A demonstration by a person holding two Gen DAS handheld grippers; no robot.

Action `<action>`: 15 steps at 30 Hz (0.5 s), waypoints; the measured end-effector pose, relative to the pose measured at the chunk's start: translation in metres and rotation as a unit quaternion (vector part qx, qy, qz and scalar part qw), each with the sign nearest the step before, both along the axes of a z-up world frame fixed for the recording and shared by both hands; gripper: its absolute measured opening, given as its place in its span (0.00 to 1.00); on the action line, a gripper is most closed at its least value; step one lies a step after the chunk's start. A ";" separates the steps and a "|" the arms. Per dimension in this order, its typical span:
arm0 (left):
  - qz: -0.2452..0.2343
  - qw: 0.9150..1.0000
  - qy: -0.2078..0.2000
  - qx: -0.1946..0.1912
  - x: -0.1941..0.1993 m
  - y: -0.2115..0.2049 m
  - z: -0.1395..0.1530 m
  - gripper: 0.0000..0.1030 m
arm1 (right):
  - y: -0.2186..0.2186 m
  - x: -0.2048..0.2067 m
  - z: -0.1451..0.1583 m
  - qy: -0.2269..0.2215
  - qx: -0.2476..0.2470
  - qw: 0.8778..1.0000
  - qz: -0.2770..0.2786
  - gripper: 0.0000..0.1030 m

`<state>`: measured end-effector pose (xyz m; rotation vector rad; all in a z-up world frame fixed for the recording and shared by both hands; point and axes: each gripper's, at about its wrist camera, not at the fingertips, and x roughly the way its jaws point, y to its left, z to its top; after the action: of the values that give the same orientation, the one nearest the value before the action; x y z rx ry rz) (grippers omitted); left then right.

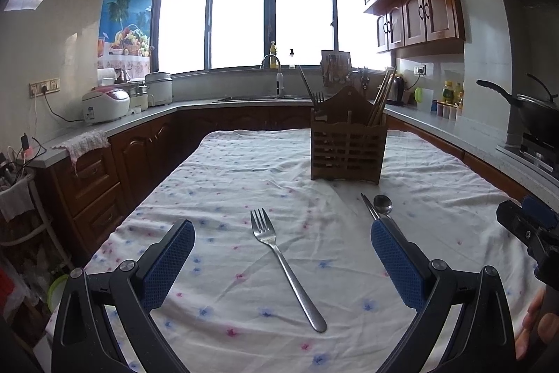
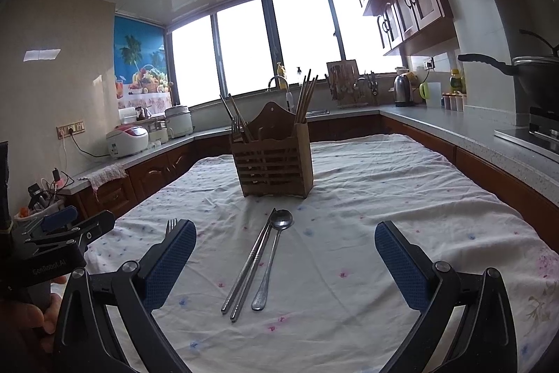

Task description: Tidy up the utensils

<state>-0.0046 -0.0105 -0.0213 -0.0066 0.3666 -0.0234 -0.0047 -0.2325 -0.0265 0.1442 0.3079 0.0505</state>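
Under both of our grippers spreads the white flowered tablecloth (image 1: 244, 170), creased and covering the whole table. Ahead of the fingers, well apart from them, stands the wooden utensil holder (image 1: 347, 151), upright on the cloth; in the left wrist view it sits beyond our right-hand finger, in the right wrist view it sits ahead of the gap and toward the left-hand finger. Chopsticks (image 2: 306, 100) lean up from its right compartment, and forks (image 2: 237, 128) with more sticks rise from its left one.

Our left gripper (image 1: 283, 263) has its 2 blue-padded fingers spread wide, holding nothing. Between them lies 1 steel fork (image 1: 284, 264) flat on the cloth, tines pointing away from us toward the holder, handle running back toward the right finger. It touches neither pad.

Our right gripper (image 2: 284, 264) is likewise spread wide and grips nothing. Between its fingers lie 2 metal chopsticks (image 2: 248, 268), side by side and touching, and just beside them on the right 1 spoon (image 2: 274, 254), bowl away from us, near the foot of the holder. In the right wrist view the fork's tines peek out just behind the left finger's tip.
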 end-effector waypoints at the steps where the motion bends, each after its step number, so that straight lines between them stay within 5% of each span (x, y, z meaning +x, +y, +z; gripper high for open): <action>1: 0.001 1.000 -0.001 0.000 0.000 0.000 0.000 0.99 | 0.000 0.000 0.000 0.000 0.001 1.000 0.000 1.00; 15: 0.000 1.000 -0.004 0.003 0.000 -0.002 0.000 0.99 | 0.003 0.001 0.001 -0.001 -0.001 1.000 0.005 1.00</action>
<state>-0.0050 -0.0126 -0.0211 0.0000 0.3596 -0.0229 -0.0037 -0.2295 -0.0259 0.1401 0.3063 0.0607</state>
